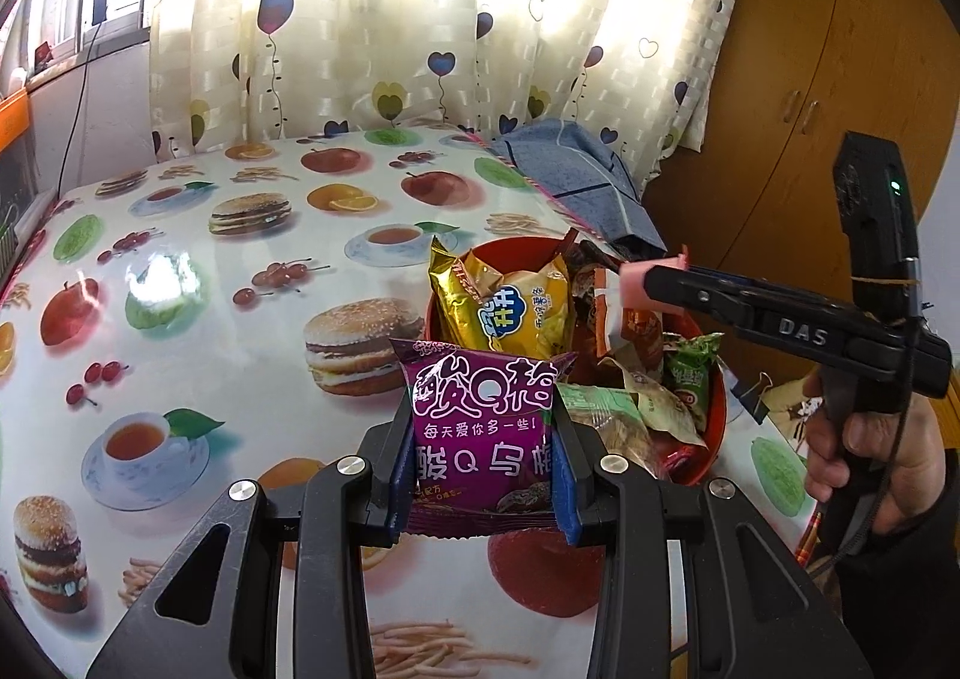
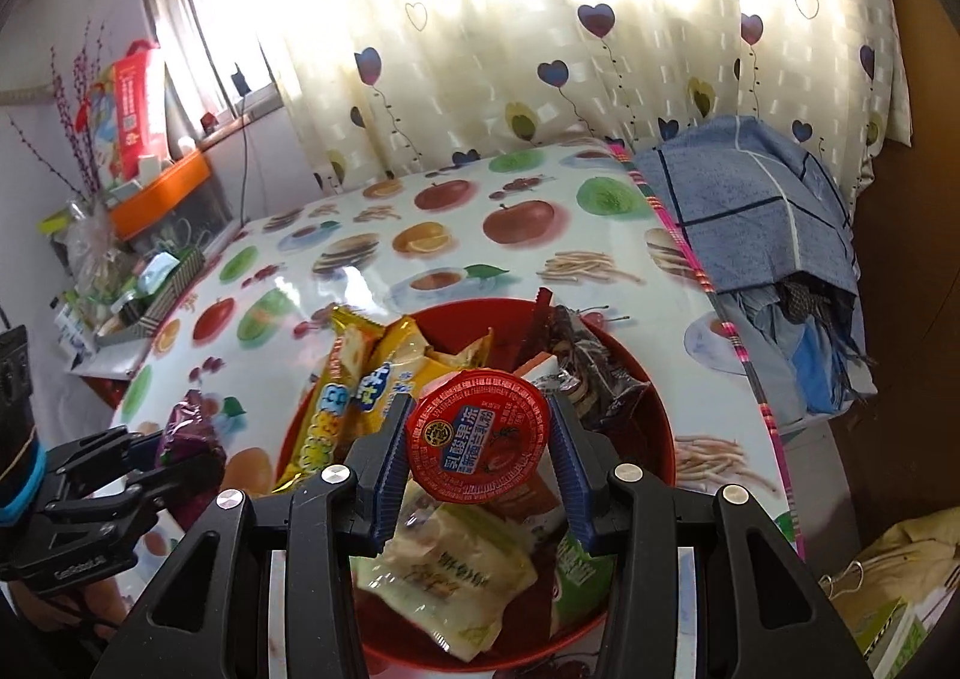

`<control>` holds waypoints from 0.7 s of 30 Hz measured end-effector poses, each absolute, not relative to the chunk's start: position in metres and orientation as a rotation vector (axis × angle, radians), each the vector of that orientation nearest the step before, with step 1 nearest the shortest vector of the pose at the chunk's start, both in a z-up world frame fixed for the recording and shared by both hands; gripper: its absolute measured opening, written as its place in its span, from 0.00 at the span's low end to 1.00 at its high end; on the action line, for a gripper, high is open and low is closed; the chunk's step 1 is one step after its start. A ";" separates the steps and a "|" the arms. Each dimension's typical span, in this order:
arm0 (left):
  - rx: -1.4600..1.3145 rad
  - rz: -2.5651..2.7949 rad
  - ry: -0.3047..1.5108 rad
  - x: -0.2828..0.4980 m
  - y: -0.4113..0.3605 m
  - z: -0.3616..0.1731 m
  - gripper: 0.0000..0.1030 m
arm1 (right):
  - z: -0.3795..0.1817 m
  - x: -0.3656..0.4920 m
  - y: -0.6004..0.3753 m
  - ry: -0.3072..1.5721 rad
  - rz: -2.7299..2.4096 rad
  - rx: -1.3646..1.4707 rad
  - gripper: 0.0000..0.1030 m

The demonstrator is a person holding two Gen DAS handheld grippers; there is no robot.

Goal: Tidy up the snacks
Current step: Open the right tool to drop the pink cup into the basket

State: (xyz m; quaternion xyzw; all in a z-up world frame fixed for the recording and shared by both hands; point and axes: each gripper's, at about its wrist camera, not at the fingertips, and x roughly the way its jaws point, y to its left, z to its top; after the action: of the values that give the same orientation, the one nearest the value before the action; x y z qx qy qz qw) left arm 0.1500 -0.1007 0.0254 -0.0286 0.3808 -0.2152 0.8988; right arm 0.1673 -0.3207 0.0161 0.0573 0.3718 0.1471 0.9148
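My left gripper (image 1: 483,439) is shut on a purple snack packet (image 1: 483,415) and holds it above the table, just left of a red bowl (image 1: 717,409) full of snack packets. My right gripper (image 2: 477,442) is shut on a red-lidded jelly cup (image 2: 477,433) and holds it above the red bowl (image 2: 651,397). In the left wrist view the right gripper (image 1: 657,280) reaches over the bowl from the right with the pink cup at its tip. In the right wrist view the left gripper (image 2: 174,454) shows at lower left with the purple packet (image 2: 189,430).
The table wears a glossy food-print cloth (image 1: 240,283). Yellow biscuit packets (image 2: 360,385) and green packets (image 1: 690,379) lie in the bowl. A blue towel (image 2: 750,199) hangs at the table's right. A cluttered shelf with an orange box (image 2: 159,193) stands left. A wooden cabinet (image 1: 840,78) is at right.
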 end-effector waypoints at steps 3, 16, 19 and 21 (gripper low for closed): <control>-0.058 -0.448 0.793 0.152 -0.102 0.024 0.37 | 0.010 0.179 -0.317 0.772 0.294 0.105 0.41; -0.055 -0.462 0.802 0.161 -0.109 0.020 0.37 | 0.000 0.218 -0.309 0.772 0.247 0.052 0.42; -0.054 -0.468 0.800 0.163 -0.111 0.021 0.37 | 0.004 0.213 -0.307 0.745 0.255 0.033 0.45; -0.055 -0.471 0.801 0.165 -0.113 0.021 0.37 | 0.007 0.210 -0.307 0.727 0.259 0.023 0.47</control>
State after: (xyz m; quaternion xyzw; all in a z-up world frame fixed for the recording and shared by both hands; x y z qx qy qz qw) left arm 0.1649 -0.1130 0.0212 -0.0267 0.3860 -0.2273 0.8937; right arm 0.2098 -0.3066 0.0074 0.0112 0.3545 0.1261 0.9265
